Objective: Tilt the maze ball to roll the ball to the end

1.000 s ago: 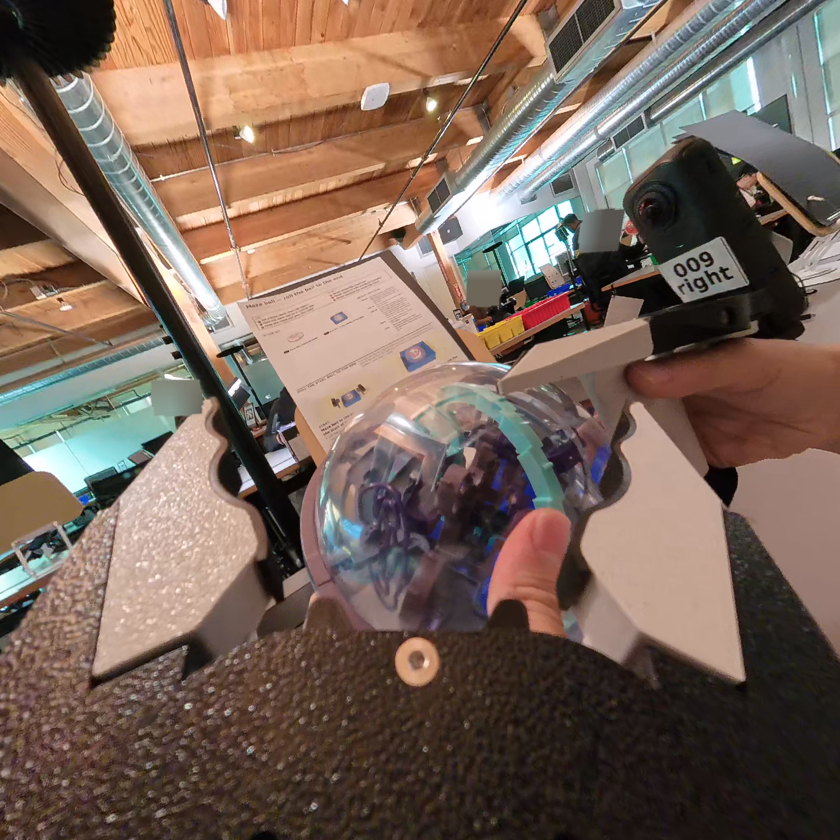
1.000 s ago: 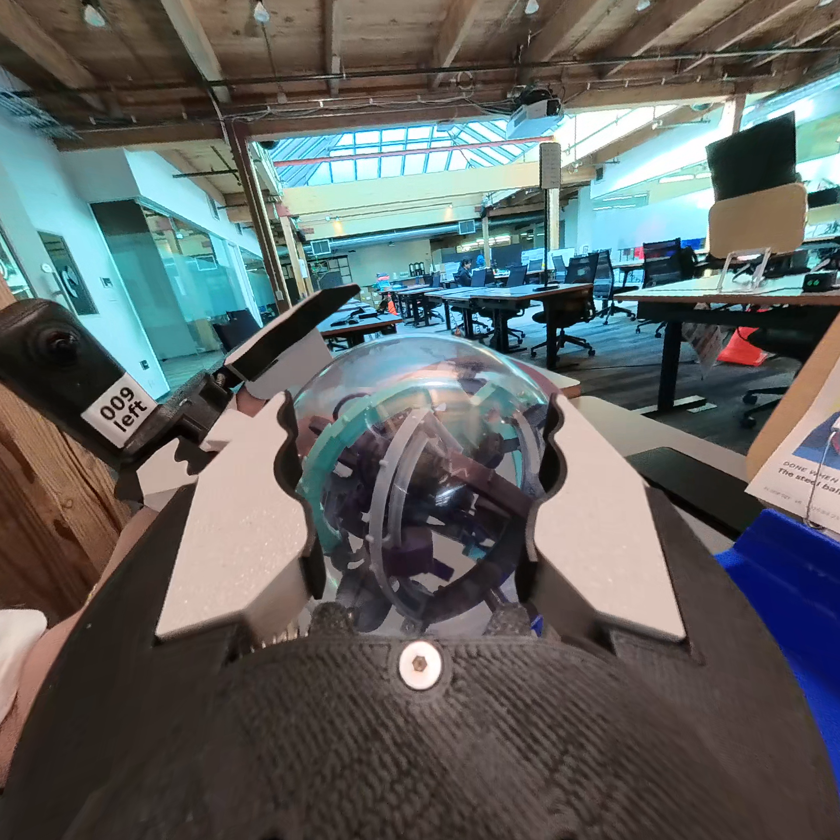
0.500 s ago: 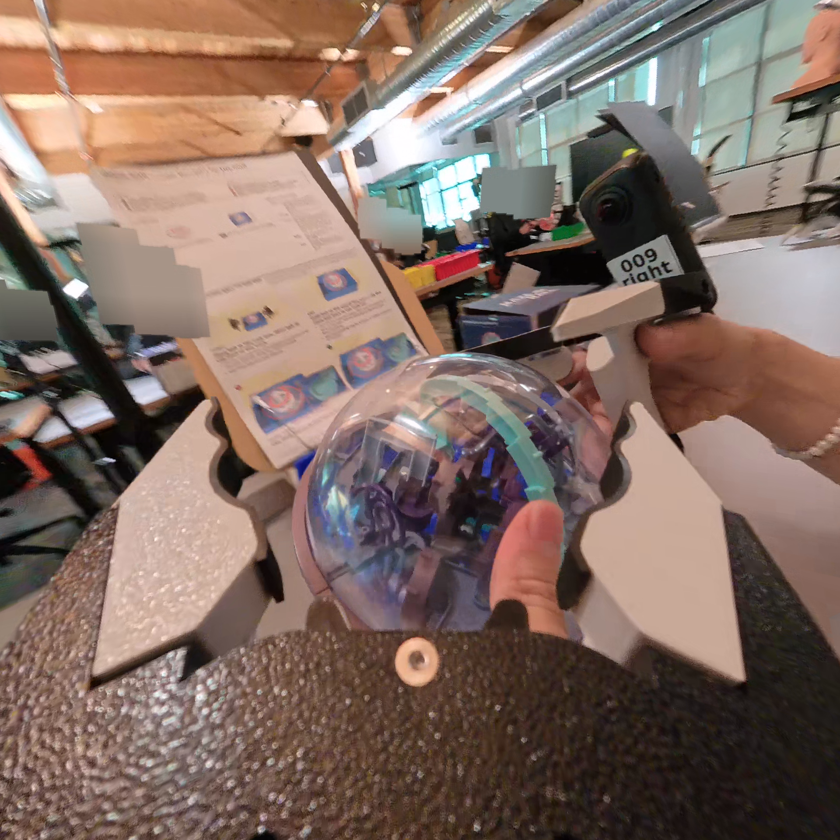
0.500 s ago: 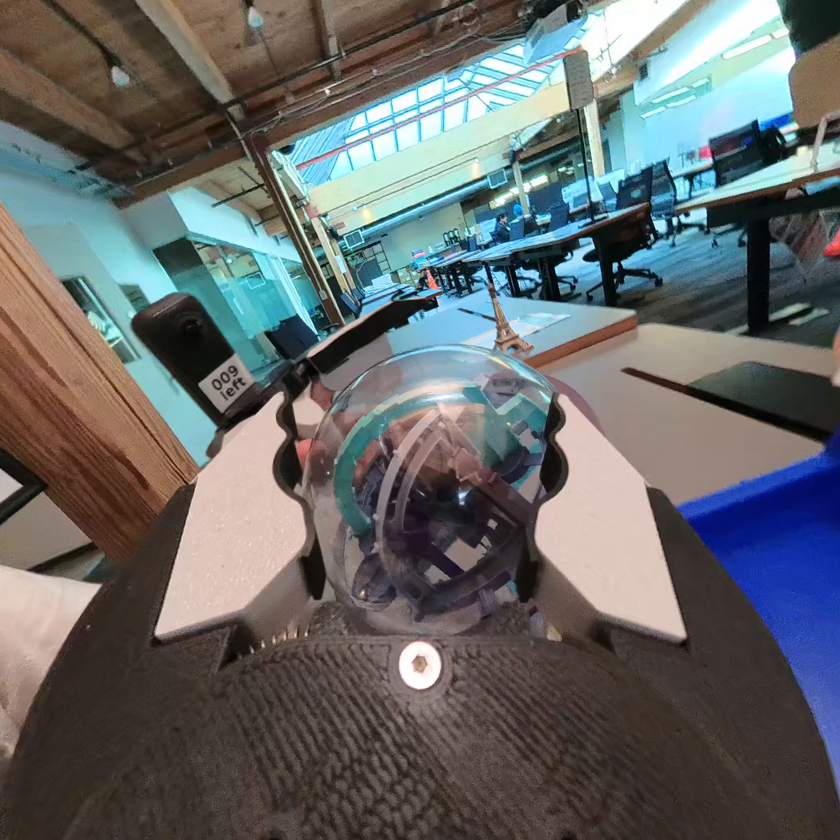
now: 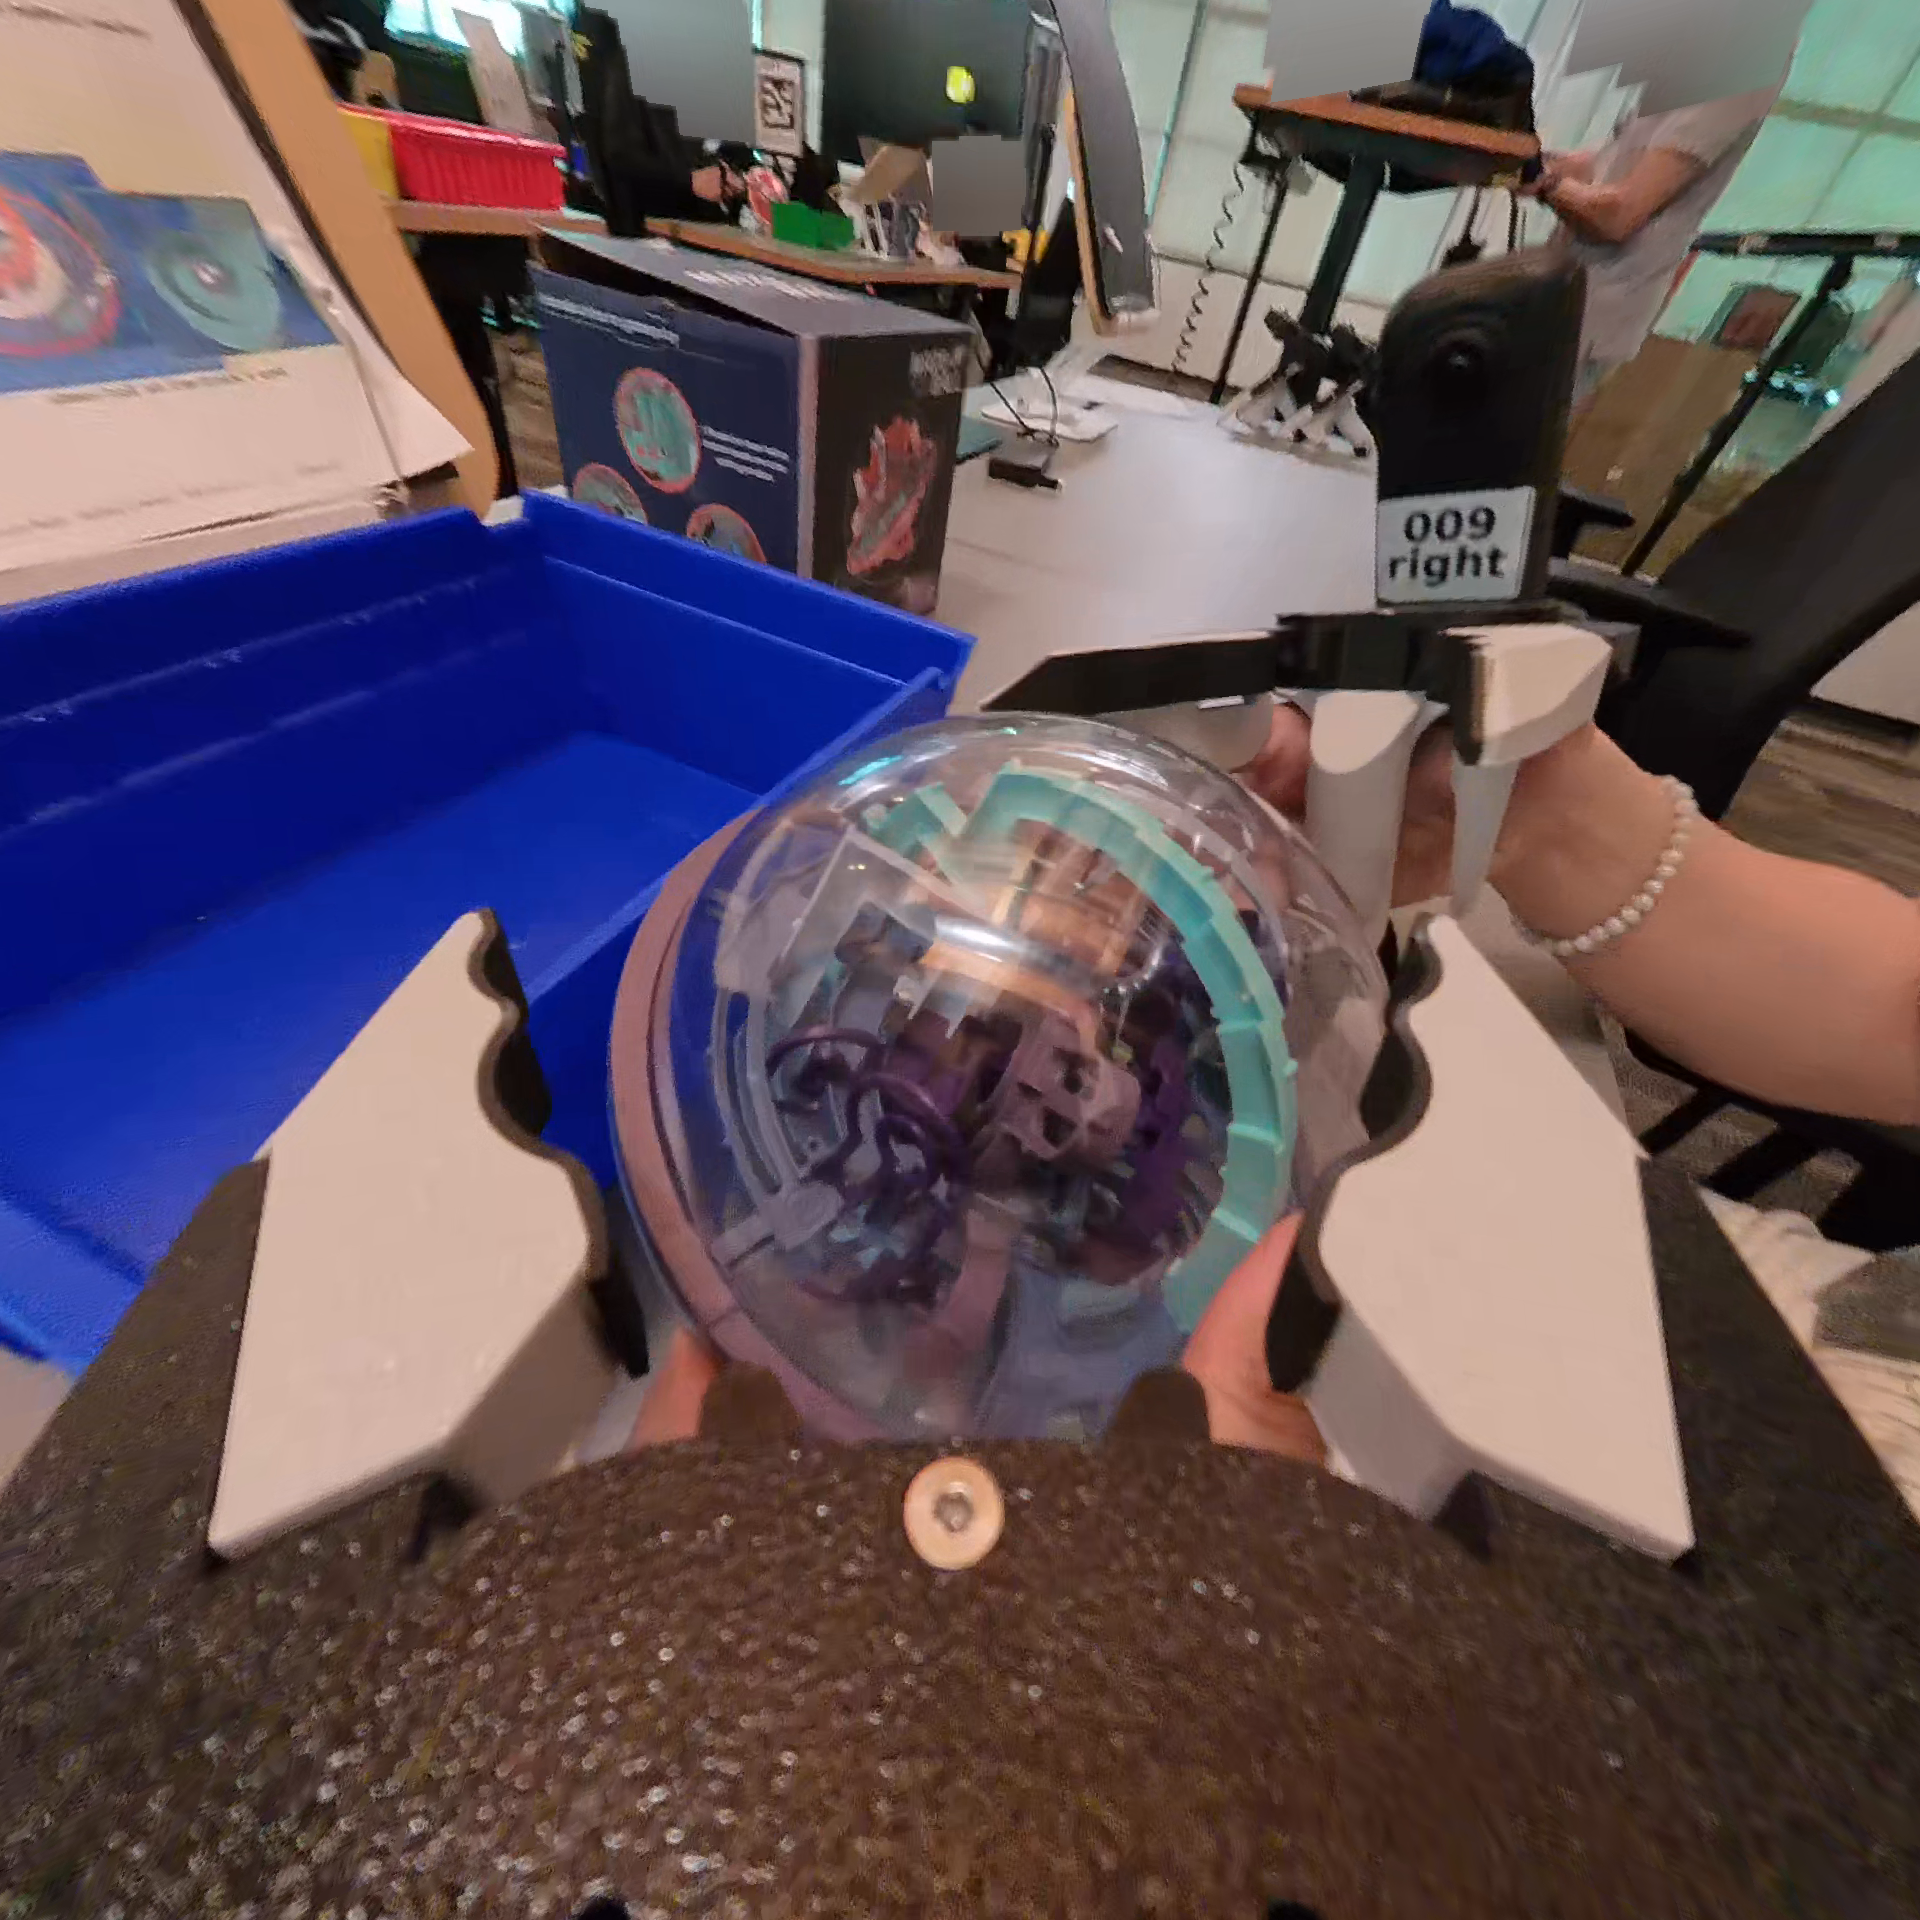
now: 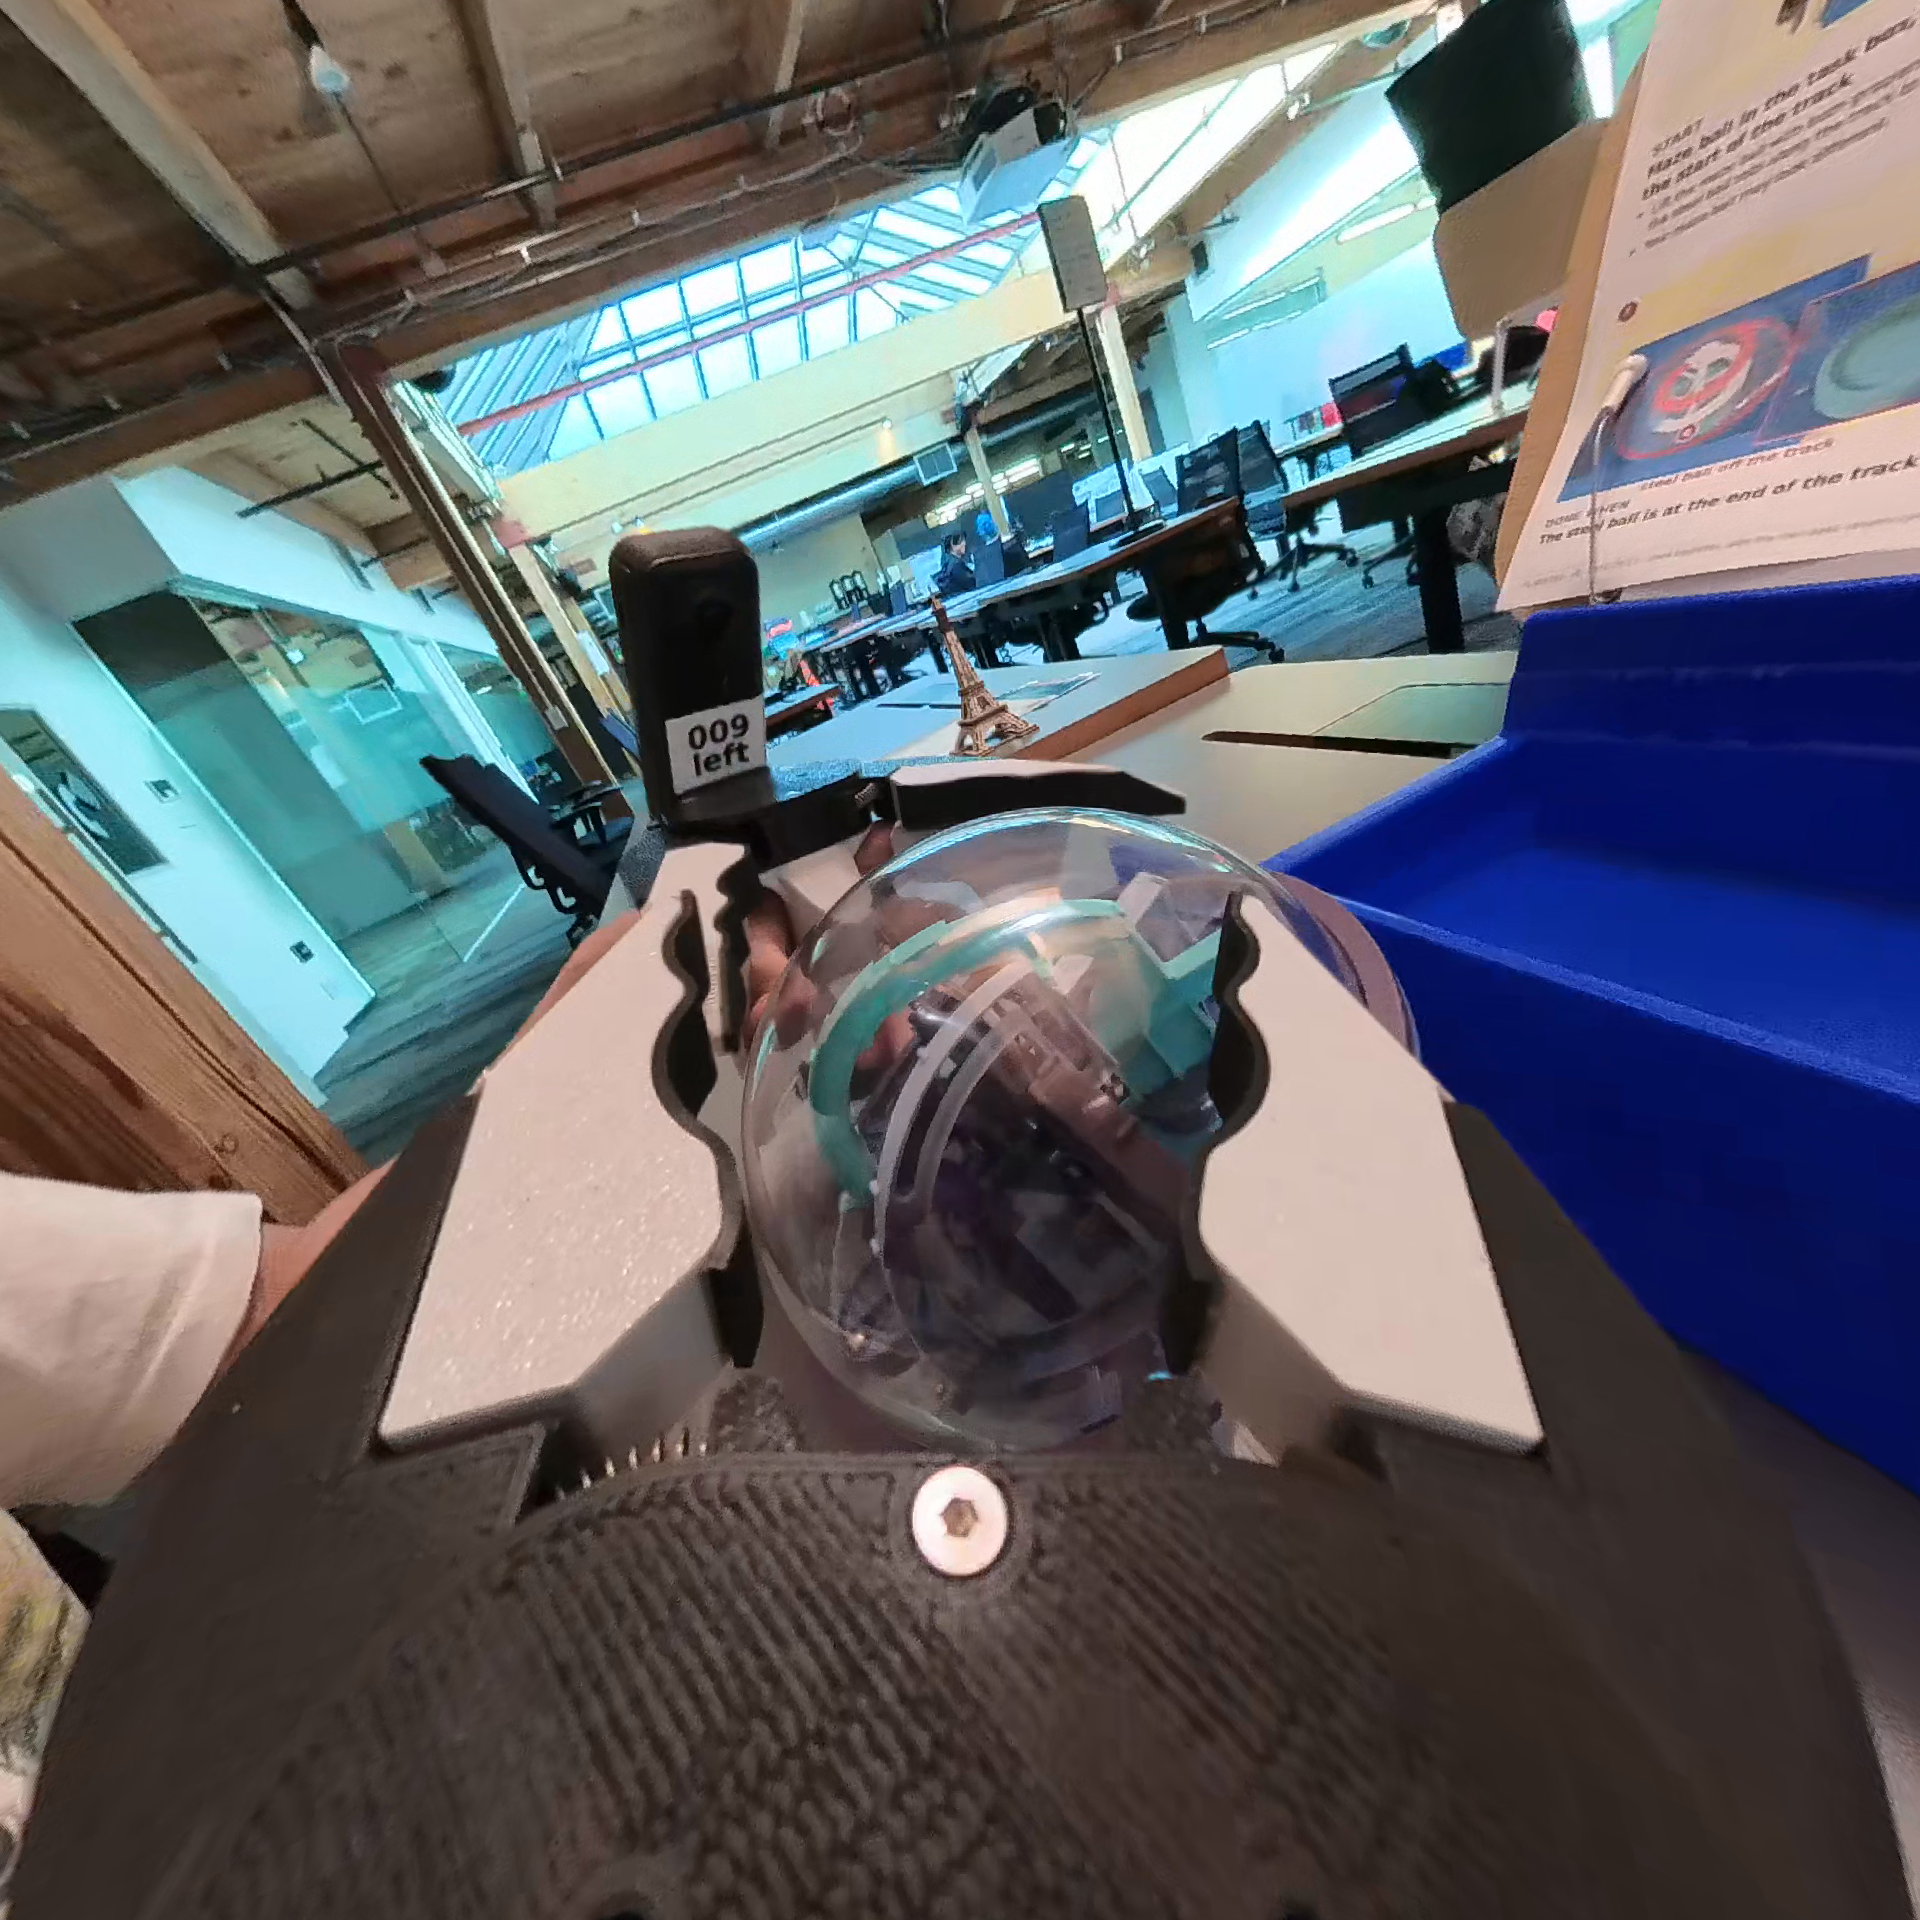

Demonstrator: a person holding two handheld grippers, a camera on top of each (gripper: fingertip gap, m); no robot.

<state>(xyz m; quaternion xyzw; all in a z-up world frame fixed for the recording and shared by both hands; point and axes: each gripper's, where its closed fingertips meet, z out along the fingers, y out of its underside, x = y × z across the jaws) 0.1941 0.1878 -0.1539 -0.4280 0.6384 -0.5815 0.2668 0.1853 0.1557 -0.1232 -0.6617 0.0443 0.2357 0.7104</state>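
Note:
The maze ball [image 5: 987,1039] is a clear sphere with teal and purple tracks inside. In the left wrist view it sits between the fingers of my left gripper [image 5: 956,925], which is open. The blue bin shows through a gap between the left pad [image 5: 509,1039] and the ball. A person's thumb [image 5: 1236,1320] props the ball from below. In the right wrist view my right gripper [image 6: 956,904] is shut on the maze ball [image 6: 987,1122], which sits toward its right pad [image 6: 1236,1039]. The right gripper [image 5: 1351,665] also shows above the ball in the left wrist view. I cannot make out the steel ball.
A blue bin [image 5: 727,592] stands close beside the ball, and also shows in the right wrist view [image 6: 1662,790]. Behind it are an instruction sheet on a cardboard stand [image 6: 1766,312] and a dark product box [image 5: 748,416]. A small tower model [image 6: 977,696] stands on the table beyond.
Both grippers and the ball tipped down from facing the ceiling toward the table, which brought the blue bin into view. The ball shifted toward the right gripper's right pad, and that gripper's jaws narrowed slightly.

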